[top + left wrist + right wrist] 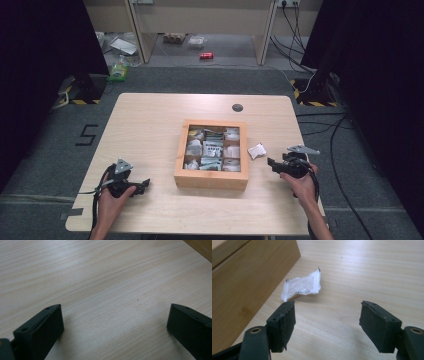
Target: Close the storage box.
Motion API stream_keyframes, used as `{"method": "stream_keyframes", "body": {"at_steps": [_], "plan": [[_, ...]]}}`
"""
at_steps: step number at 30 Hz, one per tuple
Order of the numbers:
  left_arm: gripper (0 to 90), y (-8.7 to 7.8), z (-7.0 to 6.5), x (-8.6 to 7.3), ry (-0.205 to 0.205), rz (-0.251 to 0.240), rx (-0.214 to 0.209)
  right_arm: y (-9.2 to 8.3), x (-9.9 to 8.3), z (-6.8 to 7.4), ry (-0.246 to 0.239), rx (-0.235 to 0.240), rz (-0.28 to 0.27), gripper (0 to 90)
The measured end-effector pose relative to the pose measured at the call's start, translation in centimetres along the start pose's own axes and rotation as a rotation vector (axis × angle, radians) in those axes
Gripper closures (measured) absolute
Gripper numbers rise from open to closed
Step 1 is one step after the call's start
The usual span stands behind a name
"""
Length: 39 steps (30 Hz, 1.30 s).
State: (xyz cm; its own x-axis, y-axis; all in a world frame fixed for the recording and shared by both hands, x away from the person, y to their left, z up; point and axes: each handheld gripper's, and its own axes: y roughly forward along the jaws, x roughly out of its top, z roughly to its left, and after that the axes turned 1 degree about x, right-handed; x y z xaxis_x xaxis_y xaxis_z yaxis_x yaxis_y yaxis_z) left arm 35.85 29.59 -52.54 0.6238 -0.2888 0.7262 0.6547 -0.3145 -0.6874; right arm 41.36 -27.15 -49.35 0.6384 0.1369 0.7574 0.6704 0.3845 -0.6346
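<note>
Right tongs point(327, 322), jaws wide apart and holding nothing, low over the counter point(372, 272). The white packet point(302, 287) lies flat just ahead of them, nearer the left jaw and close beside the wooden box point(249, 282) wall. Likely risk: that jaw may strike the box, or push the thin packet along instead of pinching it. The packet is small, crumpled, printed with fine dark text. Left tongs point(115, 325) stand wide, empty, over bare counter.

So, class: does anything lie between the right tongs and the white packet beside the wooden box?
Nothing visible: bare table lies between the open right tongs and the white packet.
</note>
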Motion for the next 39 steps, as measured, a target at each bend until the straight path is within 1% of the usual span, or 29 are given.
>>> {"method": "stream_keyframes", "body": {"at_steps": [4, 6, 8, 16, 18, 20, 22, 23, 39], "plan": [[0.0, 0.0, 0.0, 0.0, 0.000, 0.000, 0.000, 0.4, -0.4, -0.2, 0.008, -0.016, 0.026, 27.4], [0.1, 0.0, 0.0, 0.0, 0.000, 0.000, 0.000, 0.5, -0.6, -0.4, -0.003, -0.028, 0.036, 26.4], [0.0, 0.0, 0.0, 0.0, 0.000, 0.000, 0.000, 0.7, -0.7, -0.6, 0.003, -0.035, 0.038, 25.0], [0.0, 0.0, 0.0, 0.0, 0.000, 0.000, 0.000, 1.0, -1.1, -0.7, -0.005, -0.050, 0.055, 21.7], [0.0, 0.0, 0.0, 0.0, 0.000, 0.000, 0.000, 1.1, -1.2, -0.6, -0.029, -0.054, 0.058, 19.6], [0.0, 0.0, 0.0, 0.0, 0.000, 0.000, 0.000, 1.3, -1.3, -0.4, -0.074, -0.060, 0.070, 16.0], [0.0, 0.0, 0.0, 0.0, 0.000, 0.000, -0.001, 1.5, -1.5, -0.1, -0.130, -0.076, 0.075, 12.5], [0.0, 0.0, 0.0, 0.0, 0.000, 0.000, -0.001, 1.6, -1.4, 0.0, -0.137, -0.073, 0.078, 11.9], [0.0, 0.0, 0.0, 0.0, 0.000, 0.002, -0.004, 1.6, -1.4, 0.0, -0.133, -0.072, 0.080, 11.2]]}}
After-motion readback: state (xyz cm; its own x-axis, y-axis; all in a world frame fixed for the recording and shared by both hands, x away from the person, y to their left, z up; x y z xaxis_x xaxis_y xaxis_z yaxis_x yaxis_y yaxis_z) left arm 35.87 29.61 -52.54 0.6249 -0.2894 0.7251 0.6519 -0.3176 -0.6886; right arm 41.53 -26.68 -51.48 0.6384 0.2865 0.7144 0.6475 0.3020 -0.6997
